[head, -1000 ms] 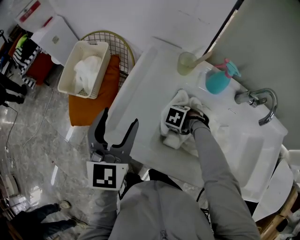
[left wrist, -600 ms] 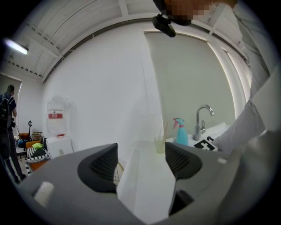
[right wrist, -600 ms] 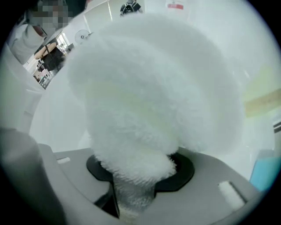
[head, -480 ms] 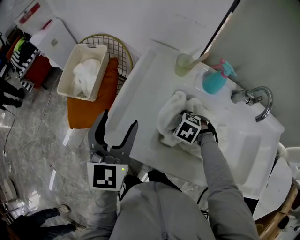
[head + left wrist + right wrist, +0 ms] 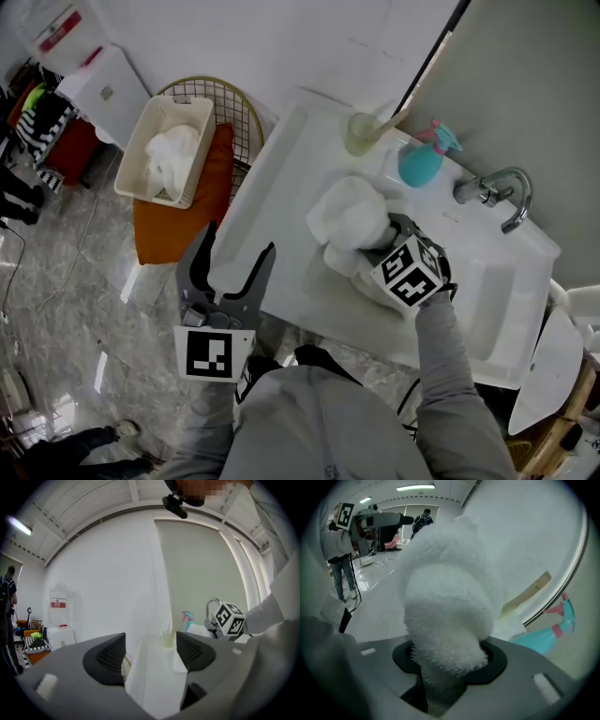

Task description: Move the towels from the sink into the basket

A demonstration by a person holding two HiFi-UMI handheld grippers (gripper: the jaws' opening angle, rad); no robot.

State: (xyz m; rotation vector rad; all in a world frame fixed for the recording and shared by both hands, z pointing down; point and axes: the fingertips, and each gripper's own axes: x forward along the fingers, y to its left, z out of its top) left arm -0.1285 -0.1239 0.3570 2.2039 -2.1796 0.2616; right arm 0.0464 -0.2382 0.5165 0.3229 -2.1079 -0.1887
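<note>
A fluffy white towel (image 5: 349, 217) bulges up out of the white sink (image 5: 281, 150). My right gripper (image 5: 377, 253) is shut on it, and in the right gripper view the towel (image 5: 449, 611) is squeezed between both pads and fills the middle of the frame. The cream basket (image 5: 142, 141) stands on the floor at the left with a white towel (image 5: 169, 150) inside. My left gripper (image 5: 234, 267) hangs open and empty in front of the sink's left end; its own view shows bare pads (image 5: 108, 654) with nothing between them.
A teal spray bottle (image 5: 419, 157) and a cup with a stick (image 5: 360, 131) stand at the sink's back edge, left of the chrome tap (image 5: 497, 192). A wire basket (image 5: 239, 108) and an orange cushion (image 5: 178, 202) lie beside the cream basket. A person (image 5: 338, 564) stands further off.
My right gripper has closed on the towel and lifted it, drawing back toward the right while the towel bunched up higher. The left gripper stayed still.
</note>
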